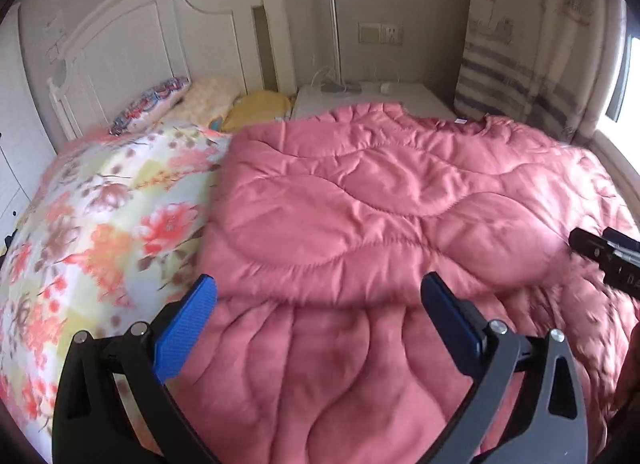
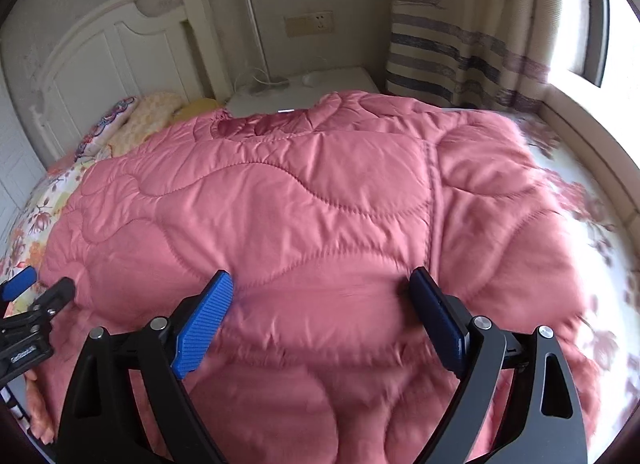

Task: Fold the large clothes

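Both grippers hang over a big pink quilted garment that lies spread on a bed. The right gripper has its jaws wide apart, with nothing pinched between its blue pads. Pink cloth lies under the gap, near the bed's front edge. It looks as if the pads sit just above the cloth, but the cloth there is blurry, so I cannot be sure they are not touching it.

In the left wrist view, the left gripper is wide open too, and it holds nothing. Its left pad sits over the line where the pink garment meets the flowered bed sheet. A folded edge of the garment runs across just past its fingertips, so one pink layer lies on top of another there.

The garment covers most of the bed, from the front edge up to the far edge by the white nightstand. The flowered sheet shows on both sides of it. Some pillows lie at the far left corner, against the white headboard. A striped curtain hangs past the far right corner, next to a bright window.

Each gripper also shows at the side of the other one's view.
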### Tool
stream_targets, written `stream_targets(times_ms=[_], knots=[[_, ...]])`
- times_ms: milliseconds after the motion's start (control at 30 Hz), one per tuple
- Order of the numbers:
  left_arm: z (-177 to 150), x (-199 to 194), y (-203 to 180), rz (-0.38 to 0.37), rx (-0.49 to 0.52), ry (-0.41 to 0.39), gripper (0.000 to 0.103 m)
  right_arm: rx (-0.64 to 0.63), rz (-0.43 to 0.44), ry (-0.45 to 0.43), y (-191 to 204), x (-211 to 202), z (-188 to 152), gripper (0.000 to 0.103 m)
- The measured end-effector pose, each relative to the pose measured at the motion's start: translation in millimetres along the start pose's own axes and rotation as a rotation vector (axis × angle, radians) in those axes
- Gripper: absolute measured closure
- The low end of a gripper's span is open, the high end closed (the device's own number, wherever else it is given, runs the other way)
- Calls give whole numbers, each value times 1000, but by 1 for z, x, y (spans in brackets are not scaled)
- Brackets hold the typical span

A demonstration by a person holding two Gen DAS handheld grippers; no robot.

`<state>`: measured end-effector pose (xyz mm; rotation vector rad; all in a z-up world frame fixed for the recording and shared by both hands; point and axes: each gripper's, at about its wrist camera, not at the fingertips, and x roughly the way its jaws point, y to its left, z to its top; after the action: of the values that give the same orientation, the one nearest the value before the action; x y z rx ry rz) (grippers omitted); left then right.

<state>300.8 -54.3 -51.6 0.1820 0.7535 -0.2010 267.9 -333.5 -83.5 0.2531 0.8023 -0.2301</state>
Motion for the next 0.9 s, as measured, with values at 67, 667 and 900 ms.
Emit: stream_targets(times_ms=[67,667,900], knots=[[-15,-18,2,-2,13,-8,2,-20,27,-16,5,-21,-7,17],[-90,-24,48,43,-19,143,2,-71,-121,100,-63,-38,-72,17],[-91,-15,63,-34,-104,167,2,-66,-119,86,-62,-35,-74,16]])
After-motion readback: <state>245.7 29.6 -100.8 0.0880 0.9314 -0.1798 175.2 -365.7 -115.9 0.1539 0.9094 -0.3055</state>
